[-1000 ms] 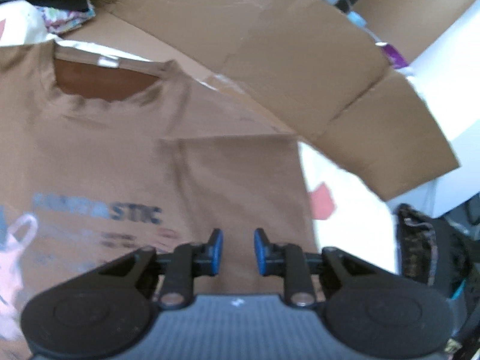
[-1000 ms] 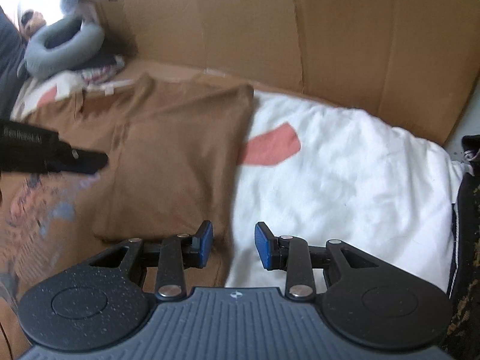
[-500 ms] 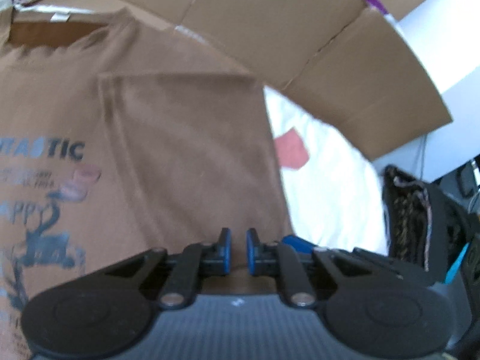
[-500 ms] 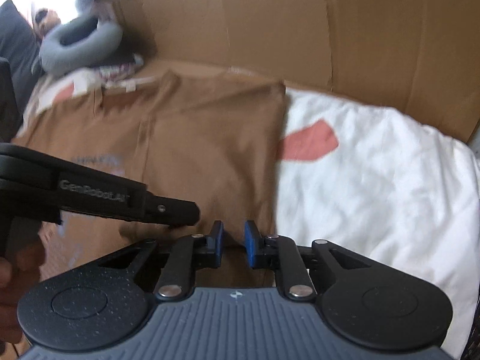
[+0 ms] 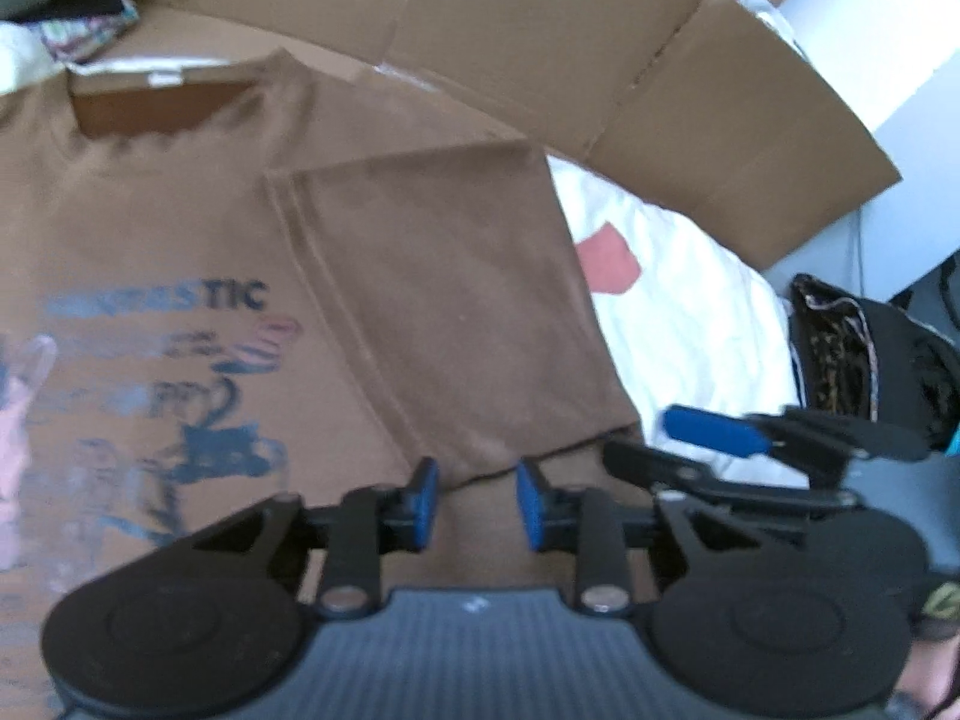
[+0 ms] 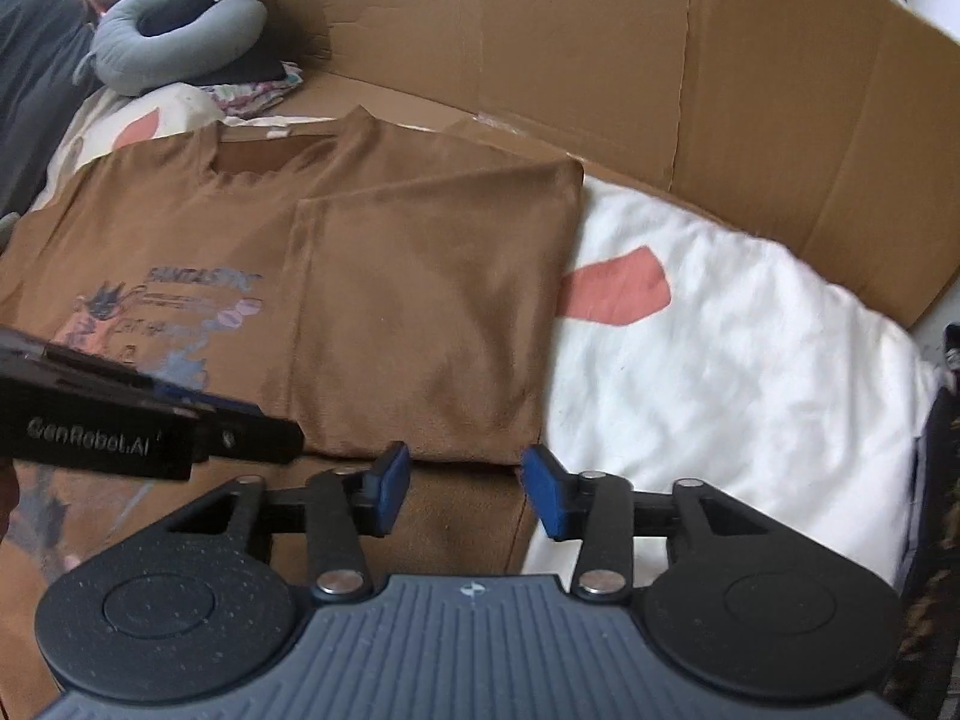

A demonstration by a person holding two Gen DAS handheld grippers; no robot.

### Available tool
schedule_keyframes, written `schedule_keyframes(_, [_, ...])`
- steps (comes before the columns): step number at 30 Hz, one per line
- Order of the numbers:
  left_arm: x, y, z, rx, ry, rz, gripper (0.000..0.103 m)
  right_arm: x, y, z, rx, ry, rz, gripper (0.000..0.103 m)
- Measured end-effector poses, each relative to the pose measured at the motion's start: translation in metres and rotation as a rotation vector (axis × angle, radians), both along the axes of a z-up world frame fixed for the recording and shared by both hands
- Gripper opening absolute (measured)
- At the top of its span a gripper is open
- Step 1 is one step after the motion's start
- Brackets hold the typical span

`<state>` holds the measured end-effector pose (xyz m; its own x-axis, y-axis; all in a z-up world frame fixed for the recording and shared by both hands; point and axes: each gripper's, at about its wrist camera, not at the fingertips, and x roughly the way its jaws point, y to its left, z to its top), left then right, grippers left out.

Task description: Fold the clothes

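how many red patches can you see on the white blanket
2. One lies just right of the folded shirt, near the cardboard. The other is at the far left, by the grey pillow. The shirt may hide more.

Cardboard (image 6: 690,90) stands behind a white blanket (image 6: 720,372) bearing a pink patch (image 6: 618,294). A grey neck pillow (image 6: 174,30) lies at the far left above patterned cloth (image 6: 252,93). A dark bag (image 5: 852,348) sits at the right.

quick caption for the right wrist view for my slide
Right gripper, jaws opening and empty, over a brown t-shirt with one side folded inward, on a white blanket.
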<state>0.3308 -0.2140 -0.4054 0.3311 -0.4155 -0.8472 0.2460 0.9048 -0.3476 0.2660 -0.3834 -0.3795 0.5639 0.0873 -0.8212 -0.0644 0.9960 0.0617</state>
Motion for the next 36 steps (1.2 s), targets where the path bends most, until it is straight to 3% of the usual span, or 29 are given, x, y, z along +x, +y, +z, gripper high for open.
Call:
schedule_keyframes(2, [-0.002, 0.003, 0.009, 0.014, 0.001, -0.002, 0.048, -0.005, -0.001, 0.016, 0.003, 0.006, 0.004, 0.05])
schedule_keyframes(10, [-0.009, 0.014, 0.059, 0.078, 0.061, -0.018, 0.078, -0.027, -0.015, 0.07, 0.067, 0.051, -0.069, 0.068])
schedule_keyframes(13, [-0.013, 0.023, 0.082, 0.09, 0.073, -0.015, 0.079, -0.039, -0.02, 0.093, 0.088, 0.06, -0.087, 0.076])
schedule_keyframes(18, [-0.022, 0.044, 0.13, 0.108, 0.072, 0.023, 0.083, -0.054, -0.03, 0.136, 0.08, 0.091, -0.158, 0.081])
schedule_keyframes(22, [-0.021, 0.067, 0.179, 0.102, 0.085, 0.08, 0.087, -0.061, -0.035, 0.173, 0.105, 0.124, -0.183, 0.082])
schedule_keyframes(30, [-0.032, 0.11, 0.292, 0.187, 0.014, 0.109, 0.091, -0.086, -0.037, 0.252, 0.177, 0.143, -0.203, 0.088])
schedule_keyframes(36, [-0.041, 0.144, 0.368, 0.236, 0.027, 0.12, 0.092, -0.102, -0.035, 0.311, 0.209, 0.142, -0.199, 0.092])
